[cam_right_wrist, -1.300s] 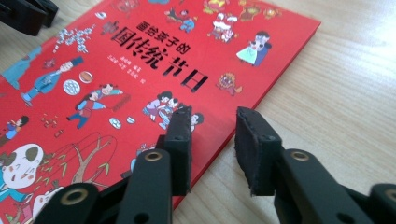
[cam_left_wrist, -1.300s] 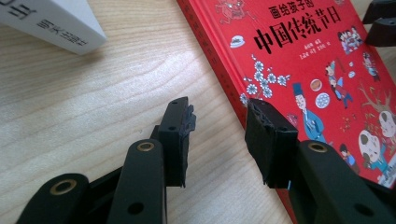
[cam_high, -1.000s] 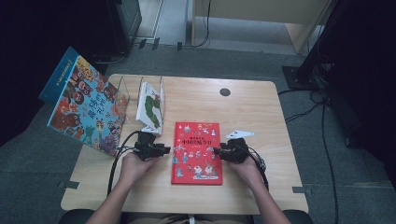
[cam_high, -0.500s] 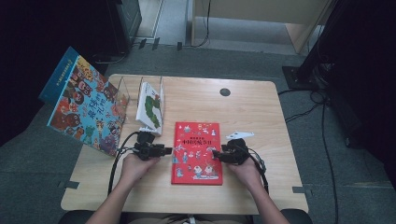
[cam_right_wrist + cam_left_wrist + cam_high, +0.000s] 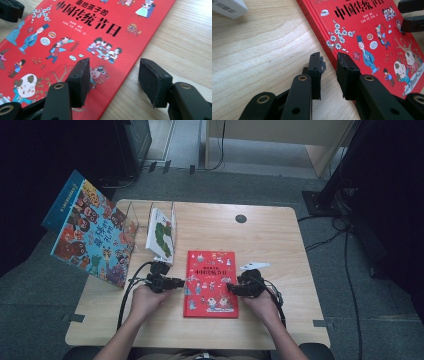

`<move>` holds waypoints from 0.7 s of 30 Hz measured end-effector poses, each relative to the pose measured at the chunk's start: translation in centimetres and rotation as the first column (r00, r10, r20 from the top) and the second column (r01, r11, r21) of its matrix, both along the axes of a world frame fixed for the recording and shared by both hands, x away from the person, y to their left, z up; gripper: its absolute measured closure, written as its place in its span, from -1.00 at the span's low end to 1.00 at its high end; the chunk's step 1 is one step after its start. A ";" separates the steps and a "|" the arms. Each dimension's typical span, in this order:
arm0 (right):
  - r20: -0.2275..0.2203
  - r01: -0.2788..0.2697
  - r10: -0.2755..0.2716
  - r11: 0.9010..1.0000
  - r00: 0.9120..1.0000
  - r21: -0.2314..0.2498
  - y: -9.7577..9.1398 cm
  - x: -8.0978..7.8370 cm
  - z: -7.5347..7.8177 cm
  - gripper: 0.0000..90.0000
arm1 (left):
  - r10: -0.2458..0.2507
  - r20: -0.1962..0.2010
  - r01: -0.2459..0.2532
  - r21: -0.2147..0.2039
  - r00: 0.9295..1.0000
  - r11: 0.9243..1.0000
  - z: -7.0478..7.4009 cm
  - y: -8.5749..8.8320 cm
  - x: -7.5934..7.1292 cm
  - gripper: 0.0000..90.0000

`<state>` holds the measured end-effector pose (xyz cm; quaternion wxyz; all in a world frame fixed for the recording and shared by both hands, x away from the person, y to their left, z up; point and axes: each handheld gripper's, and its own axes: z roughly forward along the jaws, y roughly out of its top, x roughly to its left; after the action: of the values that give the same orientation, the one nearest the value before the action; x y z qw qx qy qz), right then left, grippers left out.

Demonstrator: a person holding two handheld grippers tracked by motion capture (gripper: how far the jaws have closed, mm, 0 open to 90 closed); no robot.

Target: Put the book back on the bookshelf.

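I hold a gripper in each hand at the near edge of the wooden table (image 5: 280, 240), and the red picture book (image 5: 211, 283) lies flat and closed between them, cover up, its title in large black characters. My left gripper (image 5: 329, 63) sits at the book's left edge, low on the tabletop; its jaws have just been closing and now stand only a narrow gap apart, one over bare wood and the other just over the red spine edge, with the edge of the cover in line with the gap. I cannot tell whether the pads press on it yet, and they look slightly apart from it. My right gripper (image 5: 113, 75) is at the book's right edge; its jaws have just been opening and now stand wide, one above the cover near a small lion-mask drawing and the other over bare wood, straddling the edge without gripping anything. In the high view my left gripper (image 5: 167, 281) and right gripper (image 5: 239, 287) face each other across the lower half of the book. Farther back on the left, a white book (image 5: 161, 236) stands in a clear rack (image 5: 131, 222), and a large colourful book (image 5: 90, 232) leans beyond the table's left edge.
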<state>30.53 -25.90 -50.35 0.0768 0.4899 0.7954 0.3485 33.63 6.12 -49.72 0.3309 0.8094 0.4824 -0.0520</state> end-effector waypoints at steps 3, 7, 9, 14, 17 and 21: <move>0.000 0.009 -0.009 1.000 1.000 -0.003 0.5 0.0 0.0 -0.07 | 0.002 -0.003 -0.002 0.003 1.000 1.000 -0.1 -0.1 0.0 0.65; -0.005 0.015 -0.015 1.000 1.000 0.000 0.5 0.1 0.0 -0.08 | -0.004 0.004 0.004 0.007 1.000 1.000 -0.1 -0.2 0.0 0.64; -0.016 0.023 -0.023 1.000 1.000 0.007 0.5 0.2 0.0 -0.10 | -0.002 0.003 0.002 0.005 1.000 1.000 -0.2 -0.2 0.0 0.67; -0.016 0.030 -0.030 1.000 0.999 -0.001 0.7 0.3 0.0 -0.15 | -0.006 0.004 0.006 0.003 1.000 1.000 -0.3 -0.5 0.0 0.74; -0.020 0.039 -0.039 0.999 0.999 -0.008 0.9 0.4 0.0 -0.18 | -0.005 0.002 0.005 0.001 1.000 1.000 -0.3 -0.5 0.0 0.76; -0.018 0.052 -0.052 0.999 0.998 -0.009 1.1 0.5 0.0 -0.19 | -0.003 0.001 0.003 0.001 1.000 1.000 -0.3 -0.5 -0.1 0.79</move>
<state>31.00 -24.82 -50.35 0.0805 0.5134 0.7844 0.3386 33.50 5.57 -50.03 0.3305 0.8105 0.4809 -0.0519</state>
